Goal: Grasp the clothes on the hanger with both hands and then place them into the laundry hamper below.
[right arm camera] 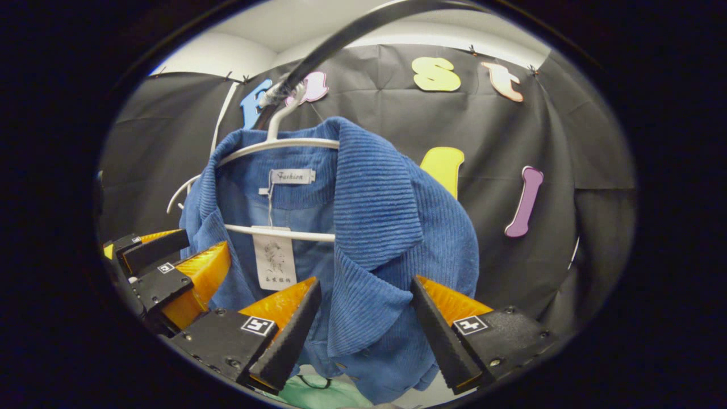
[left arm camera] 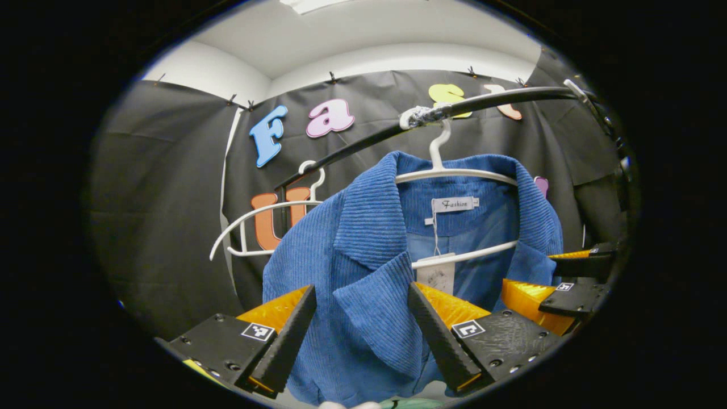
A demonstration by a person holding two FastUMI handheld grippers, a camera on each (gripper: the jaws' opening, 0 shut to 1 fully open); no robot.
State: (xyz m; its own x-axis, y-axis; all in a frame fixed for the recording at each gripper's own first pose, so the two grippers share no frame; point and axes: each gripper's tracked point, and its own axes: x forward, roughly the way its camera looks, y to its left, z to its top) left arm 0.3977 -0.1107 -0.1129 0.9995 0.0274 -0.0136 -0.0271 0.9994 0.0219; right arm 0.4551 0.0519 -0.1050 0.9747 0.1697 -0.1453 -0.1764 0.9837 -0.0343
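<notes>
A blue corduroy jacket (left arm camera: 369, 267) hangs on a white plastic hanger (left arm camera: 454, 173) whose hook sits over a black rail (left arm camera: 500, 99) that runs across the booth. The jacket faces the cameras, its front open, so the lining, a neck label and a paper swing tag (left arm camera: 436, 272) show between the two broad lapels. The ribbed cloth looks thick but soft; it should fold and bunch easily, weigh little, and give a good non-slip bite. The plastic hanger under it is the stiff part and may snag as the shoulders come off.

In the left gripper view, the left hand-held gripper (left arm camera: 360, 324) is spread wide, its fingers on either side of one lapel and not yet pressing on it. In the right gripper view, the right hand-held gripper (right arm camera: 363, 324) is likewise wide open, straddling the other lapel. Each lapel, or the doubled cloth just beside it near the shoulder, seems the best place to pinch, one side per gripper, so the jacket lifts evenly off the hanger.

A second, bare white hanger (left arm camera: 255, 230) hangs farther along the rail. Below the jacket's hem, the right gripper view catches something pale green (right arm camera: 324, 392), too cut off to identify.
</notes>
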